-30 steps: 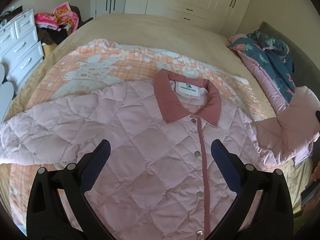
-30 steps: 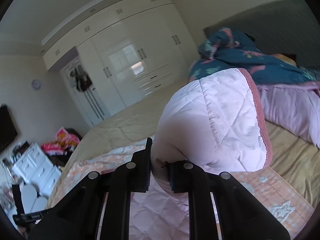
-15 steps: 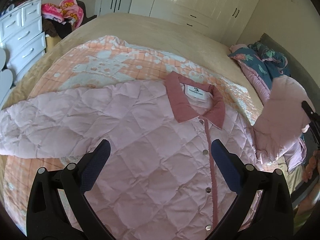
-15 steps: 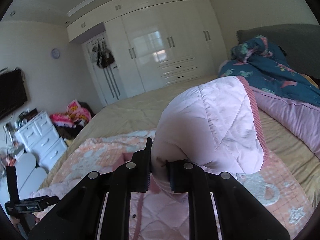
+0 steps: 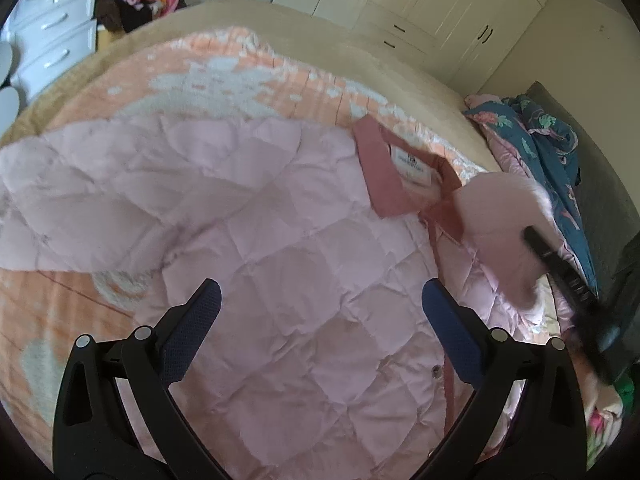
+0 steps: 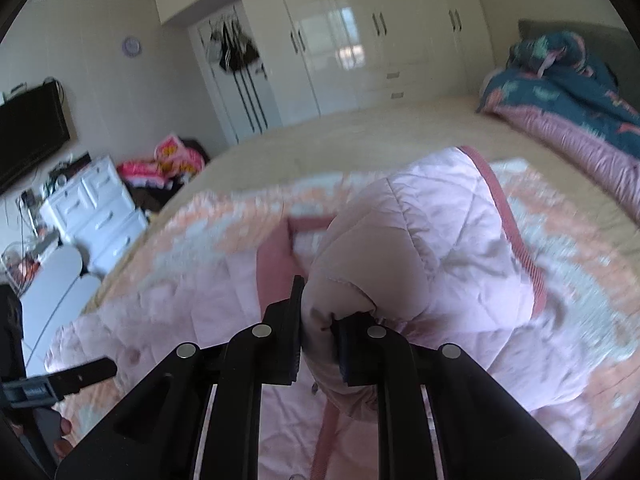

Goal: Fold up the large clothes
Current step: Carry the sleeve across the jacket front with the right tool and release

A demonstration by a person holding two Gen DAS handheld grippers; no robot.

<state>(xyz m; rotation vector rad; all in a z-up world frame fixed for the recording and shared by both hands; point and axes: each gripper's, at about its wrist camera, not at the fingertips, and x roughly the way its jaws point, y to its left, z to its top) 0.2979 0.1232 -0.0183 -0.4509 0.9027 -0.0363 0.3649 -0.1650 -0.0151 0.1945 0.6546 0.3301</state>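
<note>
A pink quilted jacket [image 5: 280, 248] with a darker pink collar [image 5: 380, 168] lies face up on an orange and white blanket [image 5: 224, 76] on the bed. My left gripper [image 5: 320, 308] hangs open above the jacket's chest, nothing between its fingers. My right gripper [image 6: 318, 320] is shut on the jacket's sleeve [image 6: 420, 248], holding it folded up over the jacket body near the collar [image 6: 276, 256]. In the left wrist view that raised sleeve [image 5: 500, 220] and the right gripper's black finger [image 5: 560, 268] show at the right. The other sleeve [image 5: 60, 208] lies spread to the left.
A blue and pink floral quilt [image 5: 540, 140] is bunched at the bed's headboard side. White drawers [image 6: 92, 208] and a heap of bright clothes [image 6: 168, 160] stand beyond the bed's foot. White wardrobes [image 6: 360, 40] line the far wall.
My right gripper has carried the sleeve down and inward over the jacket toward the collar. My left gripper has sunk closer to the jacket's front and stays open.
</note>
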